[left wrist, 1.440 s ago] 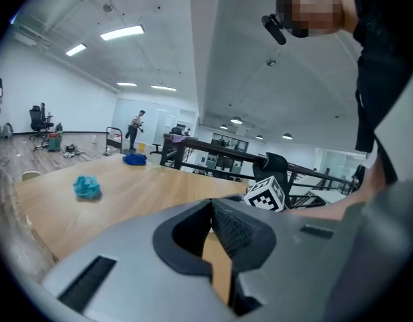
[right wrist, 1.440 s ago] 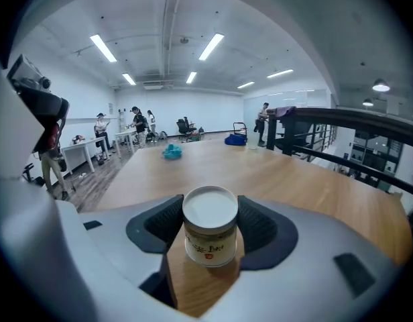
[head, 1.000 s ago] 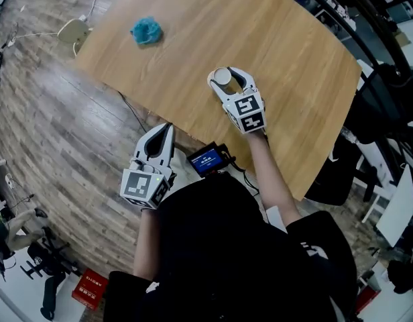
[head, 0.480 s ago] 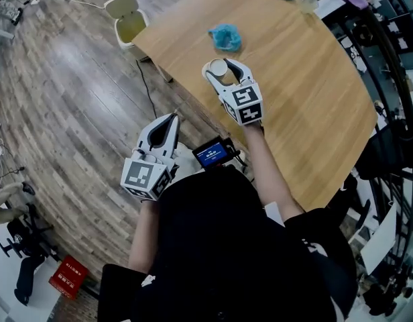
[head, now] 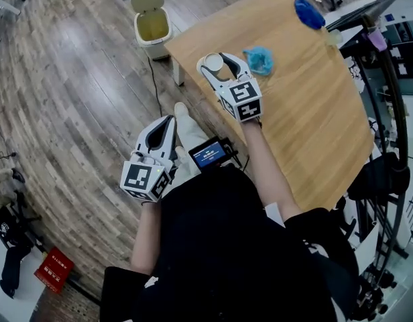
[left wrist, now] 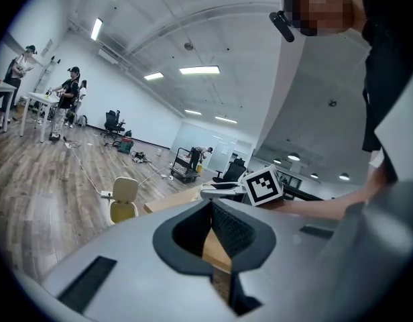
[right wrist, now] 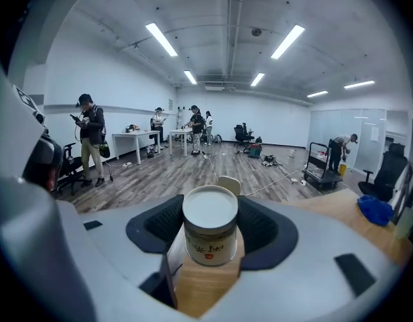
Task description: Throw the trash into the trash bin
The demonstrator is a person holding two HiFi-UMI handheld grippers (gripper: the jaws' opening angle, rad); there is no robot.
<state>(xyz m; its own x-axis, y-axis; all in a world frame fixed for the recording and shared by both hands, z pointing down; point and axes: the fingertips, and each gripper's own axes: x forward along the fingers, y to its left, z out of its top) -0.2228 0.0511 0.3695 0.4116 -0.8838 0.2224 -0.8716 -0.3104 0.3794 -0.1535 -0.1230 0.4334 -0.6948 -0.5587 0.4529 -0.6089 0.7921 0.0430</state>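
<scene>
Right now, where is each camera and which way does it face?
Head view: on the head, steeply down at table, trash bin; torso, arms, left tool, right tool show.
Left gripper view: on left tool, toward trash bin; right tool, forearm show.
Right gripper view: on right tool, across the room; jaws grip the cup.
Shared: trash bin in head and left gripper views.

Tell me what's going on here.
A person holds a gripper in each hand. The right gripper is shut on a white-lidded cup near a corner of the wooden table. The left gripper is shut and empty, over the floor close to the person's body. An open trash bin stands on the floor just past that corner. A crumpled blue piece of trash lies on the table beside the right gripper.
</scene>
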